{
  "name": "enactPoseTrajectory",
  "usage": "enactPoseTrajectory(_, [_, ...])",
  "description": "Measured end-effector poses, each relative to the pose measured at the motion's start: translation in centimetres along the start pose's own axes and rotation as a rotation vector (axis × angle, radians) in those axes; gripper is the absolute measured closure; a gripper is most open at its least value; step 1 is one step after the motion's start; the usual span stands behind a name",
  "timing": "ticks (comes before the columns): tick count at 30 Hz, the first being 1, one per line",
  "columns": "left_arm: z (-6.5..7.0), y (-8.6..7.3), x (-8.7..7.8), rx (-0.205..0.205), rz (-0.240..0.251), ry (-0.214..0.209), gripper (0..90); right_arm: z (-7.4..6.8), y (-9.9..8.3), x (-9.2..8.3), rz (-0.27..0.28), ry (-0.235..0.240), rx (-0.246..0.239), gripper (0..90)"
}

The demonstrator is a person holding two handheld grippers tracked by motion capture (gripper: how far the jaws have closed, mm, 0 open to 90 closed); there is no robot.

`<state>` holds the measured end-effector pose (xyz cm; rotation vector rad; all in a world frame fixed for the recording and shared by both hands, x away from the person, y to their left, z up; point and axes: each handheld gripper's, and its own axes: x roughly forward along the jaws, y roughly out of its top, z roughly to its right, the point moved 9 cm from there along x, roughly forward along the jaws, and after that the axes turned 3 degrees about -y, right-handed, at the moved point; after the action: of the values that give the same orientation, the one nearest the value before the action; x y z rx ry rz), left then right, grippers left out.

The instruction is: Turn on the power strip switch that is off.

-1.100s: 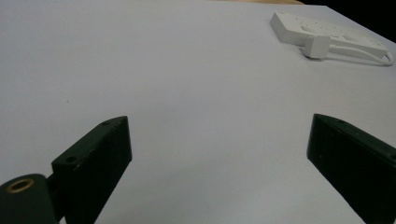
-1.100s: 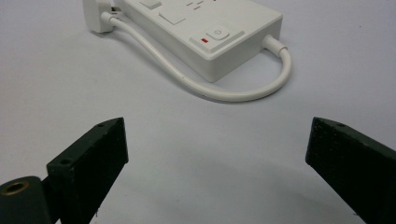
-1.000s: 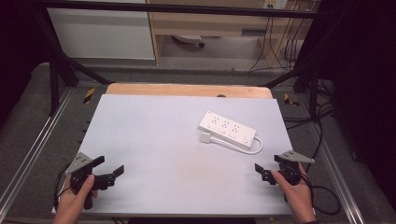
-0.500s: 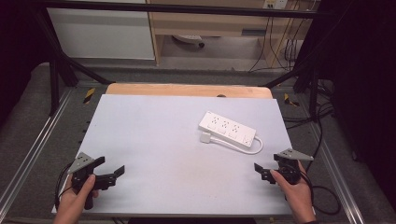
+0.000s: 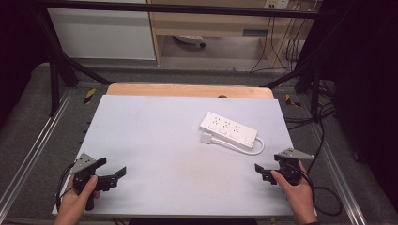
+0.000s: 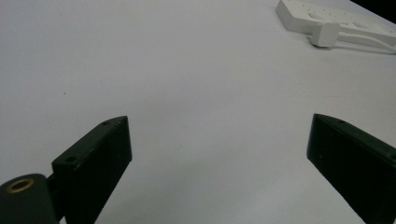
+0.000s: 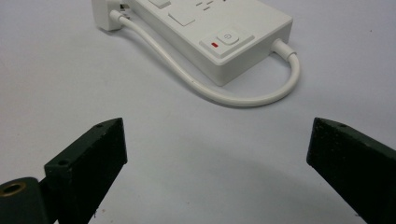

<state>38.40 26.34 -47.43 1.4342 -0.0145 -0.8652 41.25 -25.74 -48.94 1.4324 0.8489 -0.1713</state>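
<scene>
High view: white power strip [image 5: 229,132] on pale worktop [image 5: 155,136], right of centre, left hand-held gripper [image 5: 115,174] and right hand-held gripper [image 5: 264,172] at near corners, left gripper view: jaws apart, strip far off, right gripper view: jaws apart, strip cable [image 7: 243,98] just ahead

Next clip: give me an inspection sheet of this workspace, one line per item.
Surface: white board lying on a wooden table.
Job's things: white power strip right of centre, its short cord looping back to its plug.
Clutter: nothing seen.
Grippers: left gripper near left corner, open, holding nothing; right gripper near right edge, open, facing the strip.
Cables: each gripper trails a black cable.
Surroundings: black frame bars, cabinets, floor wiring behind.
</scene>
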Motion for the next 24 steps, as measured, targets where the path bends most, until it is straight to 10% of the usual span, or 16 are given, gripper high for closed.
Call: enactPoseTrajectory(24, [-0.2, -0.2, 0.0, 0.001, -0.005, 0.010, 6.6, -1.1, 2.3, -0.8, 0.043, 0.021, -0.012, 6.3])
